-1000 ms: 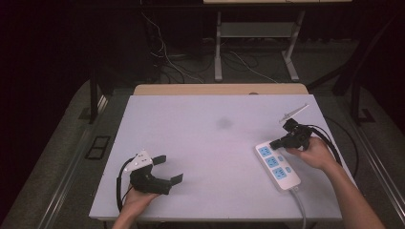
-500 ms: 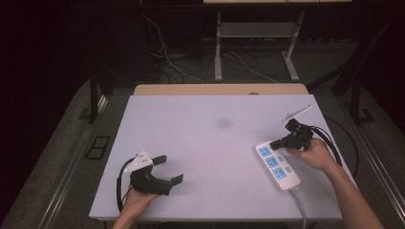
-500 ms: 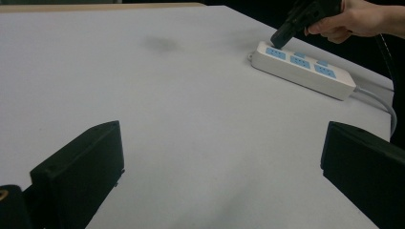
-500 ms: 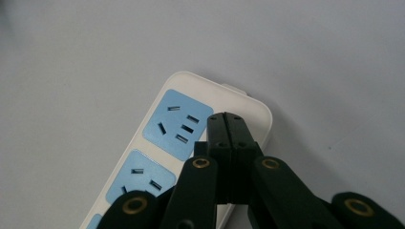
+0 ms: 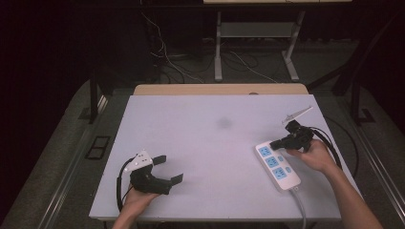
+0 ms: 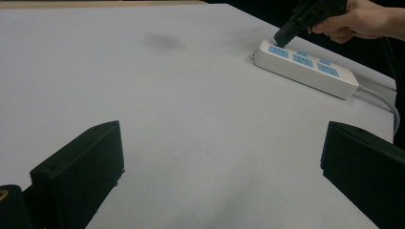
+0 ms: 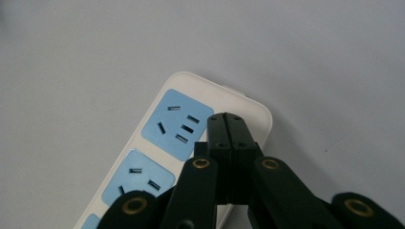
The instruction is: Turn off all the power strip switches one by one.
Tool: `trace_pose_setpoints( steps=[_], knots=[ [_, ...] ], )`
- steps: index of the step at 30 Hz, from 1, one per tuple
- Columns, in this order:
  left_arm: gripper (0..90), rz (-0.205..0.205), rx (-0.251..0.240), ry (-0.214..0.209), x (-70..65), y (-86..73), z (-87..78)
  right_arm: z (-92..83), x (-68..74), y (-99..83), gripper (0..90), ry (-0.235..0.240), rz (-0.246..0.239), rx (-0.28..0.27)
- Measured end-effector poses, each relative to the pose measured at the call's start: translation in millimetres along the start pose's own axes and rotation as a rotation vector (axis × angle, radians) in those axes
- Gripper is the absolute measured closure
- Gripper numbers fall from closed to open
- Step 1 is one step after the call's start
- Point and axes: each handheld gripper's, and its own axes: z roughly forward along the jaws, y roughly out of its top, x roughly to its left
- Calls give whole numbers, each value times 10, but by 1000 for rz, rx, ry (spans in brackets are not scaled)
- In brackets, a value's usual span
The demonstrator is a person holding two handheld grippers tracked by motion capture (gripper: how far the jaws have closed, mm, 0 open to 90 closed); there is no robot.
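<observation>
Staying put, the closed right claw (image 7: 228, 125) seemingly touches the power strip (image 5: 278, 165); left claw (image 5: 169, 169) remains open.

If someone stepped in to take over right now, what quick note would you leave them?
Right hand-held gripper: jaws shut together, tip at the far end of the white power strip, beside its end socket; likely about to press a switch there.
Left hand-held gripper: jaws wide open, holding nothing, near the table's front left.
Power strip: flat at the table's right side, nothing plugged in, cord running off the front edge.
Done: gripper brought to the strip.
Left: whether anything has been pressed cannot be told.
</observation>
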Motion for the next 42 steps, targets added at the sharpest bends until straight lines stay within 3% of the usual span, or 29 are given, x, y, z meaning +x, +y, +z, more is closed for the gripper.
trace_pose_setpoints(
  steps=[13, 21, 27, 34, 42],
  knots=[
    [0, -1, -3, -3, 2, 2, 1, -65, 24, 14, 900, -32, -7, 12],
    [0, -2, -2, -3, 1, 1, 3, -173, 28, 9, 900, -45, 12, -39],
    [0, 0, -4, -6, -7, 2, 1, -291, 66, -8, 897, -82, 65, -94],
    [0, -2, -11, -10, -16, 7, -2, -409, 170, -22, 784, -107, 119, -168],
    [0, -4, -16, -8, -14, 8, -19, -510, 349, -108, 554, -103, 179, -269]
  ],
)
